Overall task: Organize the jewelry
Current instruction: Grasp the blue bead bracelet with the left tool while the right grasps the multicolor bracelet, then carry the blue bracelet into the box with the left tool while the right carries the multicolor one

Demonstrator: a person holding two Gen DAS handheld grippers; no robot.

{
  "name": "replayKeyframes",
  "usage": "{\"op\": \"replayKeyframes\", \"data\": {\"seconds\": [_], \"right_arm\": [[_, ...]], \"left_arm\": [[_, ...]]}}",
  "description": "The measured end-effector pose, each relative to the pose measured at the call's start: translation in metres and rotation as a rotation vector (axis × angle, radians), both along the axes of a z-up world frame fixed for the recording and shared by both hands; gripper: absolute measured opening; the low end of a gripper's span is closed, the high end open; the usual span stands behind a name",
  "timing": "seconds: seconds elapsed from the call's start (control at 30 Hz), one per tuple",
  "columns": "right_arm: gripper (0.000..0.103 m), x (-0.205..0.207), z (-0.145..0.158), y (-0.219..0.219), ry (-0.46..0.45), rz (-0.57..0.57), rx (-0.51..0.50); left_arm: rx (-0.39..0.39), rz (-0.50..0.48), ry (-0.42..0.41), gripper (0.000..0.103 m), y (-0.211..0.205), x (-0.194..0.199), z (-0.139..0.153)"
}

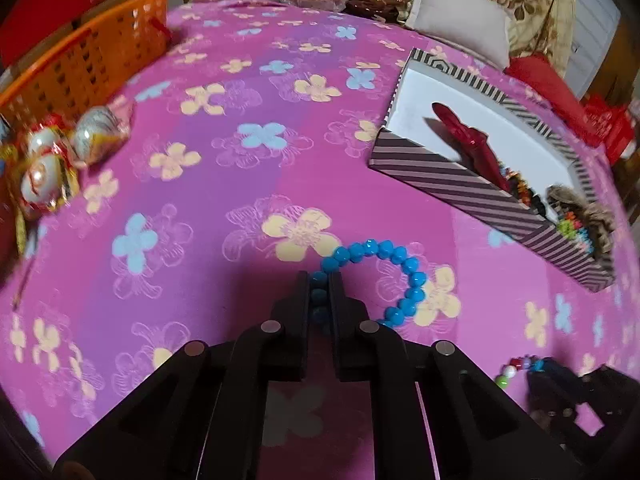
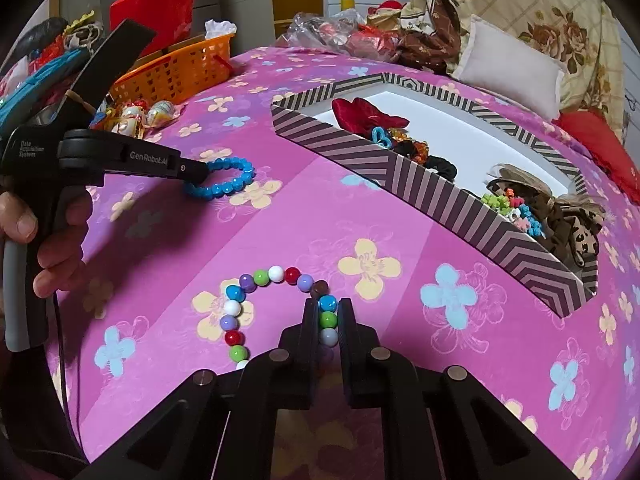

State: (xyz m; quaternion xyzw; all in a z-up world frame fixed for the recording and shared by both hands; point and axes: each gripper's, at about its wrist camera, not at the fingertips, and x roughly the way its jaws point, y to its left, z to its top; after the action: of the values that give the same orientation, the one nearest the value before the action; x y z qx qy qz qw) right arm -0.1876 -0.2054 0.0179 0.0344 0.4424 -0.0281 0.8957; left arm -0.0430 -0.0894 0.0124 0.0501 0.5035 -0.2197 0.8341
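Bedspread (image 2: 320, 208) first, pink and flowered, carrying everything I work with; it looks like a bed with a pillow (image 2: 516, 76) at its far edge, so I expect a soft, giving surface under any pick. Box (image 2: 440, 200) next, striped, open-topped, lying on the right; hair ties, a red bow (image 2: 368, 114) and small bright pieces are already heaped inside, so I judge it the place the jewelry is bound for. Orange basket (image 2: 180, 68) sits far left, with wrapped trinkets (image 1: 52, 156) in front of it; neither seems part of my job. Blue bracelet (image 1: 384, 280) lies flat on the spread, left of the box; my left claw (image 1: 320, 292) is pinched onto a few of its beads. Mixed bracelet (image 2: 272, 300) lies nearer me; my right claw (image 2: 328, 320) grips three beads likewise; both holds look set for lifting toward the box.
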Motion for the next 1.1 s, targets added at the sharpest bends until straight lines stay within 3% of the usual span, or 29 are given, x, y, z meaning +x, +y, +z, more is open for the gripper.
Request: {"op": "replayKeyframes", "data": {"seconds": [0.1,0.5,0.8,1.1], "right_arm": [[0.009,-0.007,0.009,0.0,-0.026,-0.003,0.017],[0.009,-0.025,0.057,0.001,-0.118,-0.011,-0.002],[0.009,-0.039,0.082,-0.002,-0.167,-0.024,-0.011],[0.009,-0.047,0.1,-0.008,-0.195,-0.03,-0.03]], "left_arm": [[-0.026,0.008,0.023,0.007,0.006,-0.004,0.002],[-0.088,-0.026,-0.065,0.007,0.017,-0.038,0.057],[-0.088,-0.07,-0.119,0.007,0.013,-0.062,0.093],[-0.075,-0.116,-0.159,0.007,-0.009,-0.083,0.11]]}}
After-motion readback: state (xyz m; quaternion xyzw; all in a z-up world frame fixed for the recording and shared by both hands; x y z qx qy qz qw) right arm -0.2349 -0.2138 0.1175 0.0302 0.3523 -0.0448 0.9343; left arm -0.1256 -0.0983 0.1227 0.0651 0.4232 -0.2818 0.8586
